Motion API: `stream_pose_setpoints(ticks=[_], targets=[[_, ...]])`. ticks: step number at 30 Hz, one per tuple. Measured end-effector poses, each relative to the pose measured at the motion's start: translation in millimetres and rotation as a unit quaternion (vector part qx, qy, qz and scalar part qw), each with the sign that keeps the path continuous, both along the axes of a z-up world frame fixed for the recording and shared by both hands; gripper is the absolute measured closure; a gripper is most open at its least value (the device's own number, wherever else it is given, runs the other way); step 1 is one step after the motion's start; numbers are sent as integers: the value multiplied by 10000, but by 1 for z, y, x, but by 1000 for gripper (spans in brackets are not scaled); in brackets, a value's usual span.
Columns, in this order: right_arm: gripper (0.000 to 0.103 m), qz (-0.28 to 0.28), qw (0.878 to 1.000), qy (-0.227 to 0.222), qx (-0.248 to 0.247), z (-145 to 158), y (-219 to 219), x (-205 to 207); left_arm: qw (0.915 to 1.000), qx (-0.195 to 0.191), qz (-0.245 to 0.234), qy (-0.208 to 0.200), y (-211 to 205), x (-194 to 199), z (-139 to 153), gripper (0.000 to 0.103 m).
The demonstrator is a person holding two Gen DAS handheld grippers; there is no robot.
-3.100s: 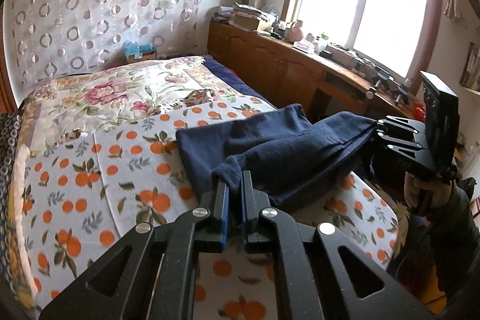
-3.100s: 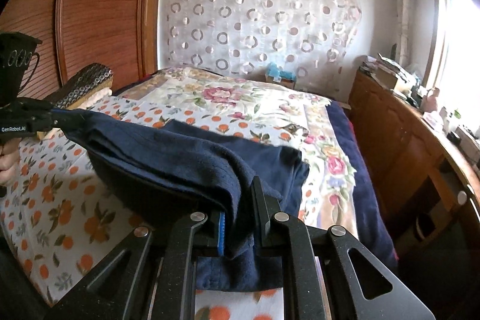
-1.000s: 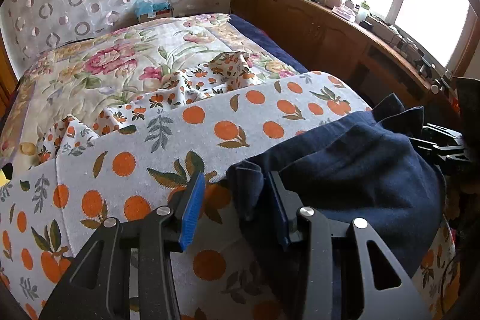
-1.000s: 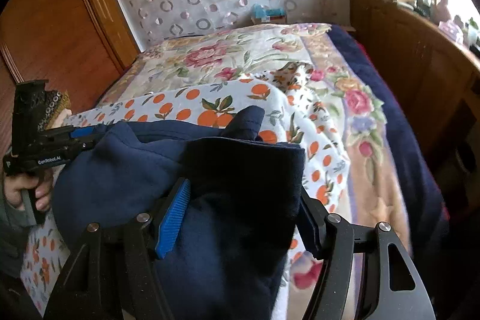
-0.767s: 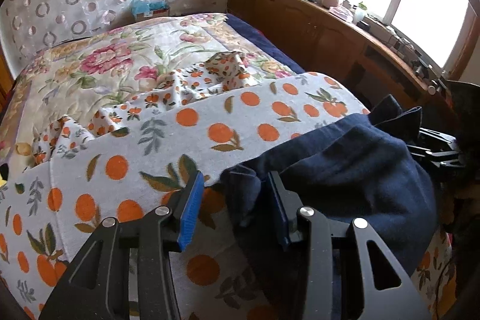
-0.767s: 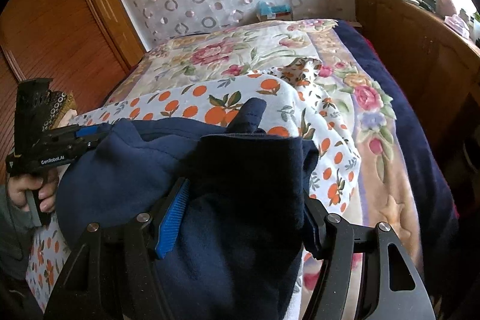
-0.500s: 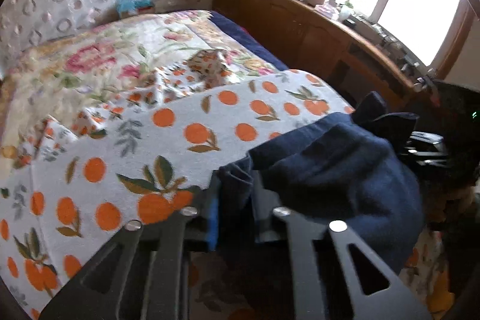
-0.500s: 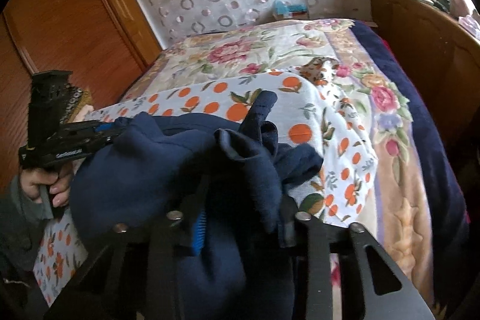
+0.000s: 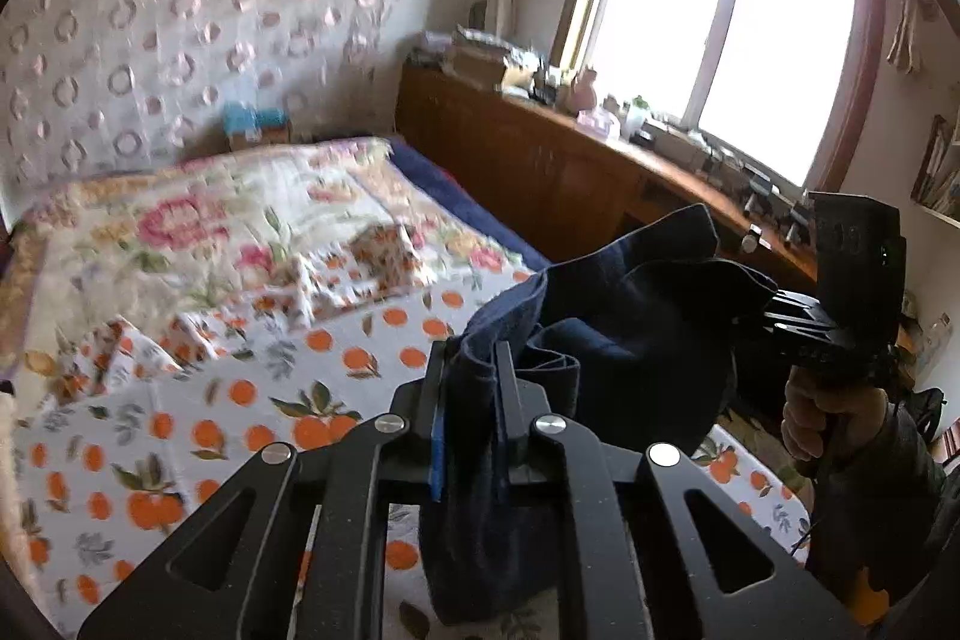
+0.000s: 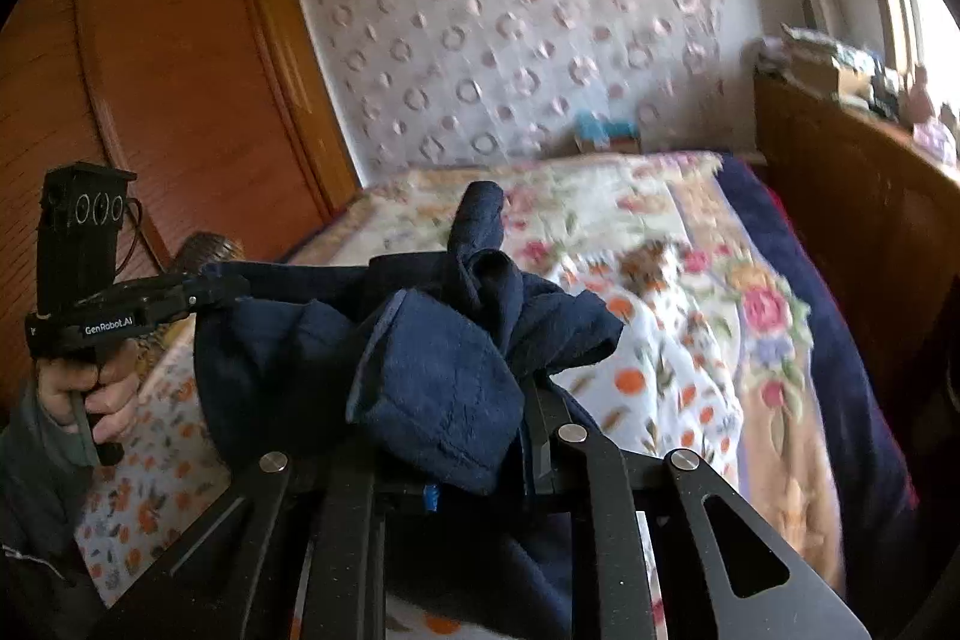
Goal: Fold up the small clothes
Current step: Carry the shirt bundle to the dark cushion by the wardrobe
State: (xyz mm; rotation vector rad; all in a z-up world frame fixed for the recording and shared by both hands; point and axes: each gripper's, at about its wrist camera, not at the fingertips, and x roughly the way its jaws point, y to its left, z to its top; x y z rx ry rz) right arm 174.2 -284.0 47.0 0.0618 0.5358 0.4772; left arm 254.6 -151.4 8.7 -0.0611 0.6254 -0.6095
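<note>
With both sets of jaws having just closed, the left gripper point(image 9: 470, 400) and the right gripper point(image 10: 480, 436) each pinched a bunched end of the navy garment point(image 9: 624, 316), which hung slack between them above the near edge of the bed point(image 9: 336, 388); the step called, I judged, for drawing the two ends apart evenly until the cloth went taut before laying it flat. Farther off, a rumpled orange-print cloth point(image 9: 360, 274) lay mid-bed where the fold might land, and the cluttered wooden cabinet point(image 9: 540, 160) stood clear along the bed's far side.
</note>
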Motion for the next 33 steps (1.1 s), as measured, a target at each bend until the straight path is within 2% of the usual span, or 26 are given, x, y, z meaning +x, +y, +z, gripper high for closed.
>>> stream_pose_setpoints(ticks=[9,19,27,33], targets=[[85,485,9969,-548,-288,21,44,-13,9967,35,618,-530,55,-40,31,91],[85,1273,9862,-824,-662,35,125,18,9857,107,1449,-857,144,-79,40,91],[85,1986,9695,-1118,-902,53,184,50,9707,58,2157,-1054,220,-105,39,91],[85,2625,9485,-1274,-1232,65,237,83,9563,-105,2721,-1062,271,-122,24,91]])
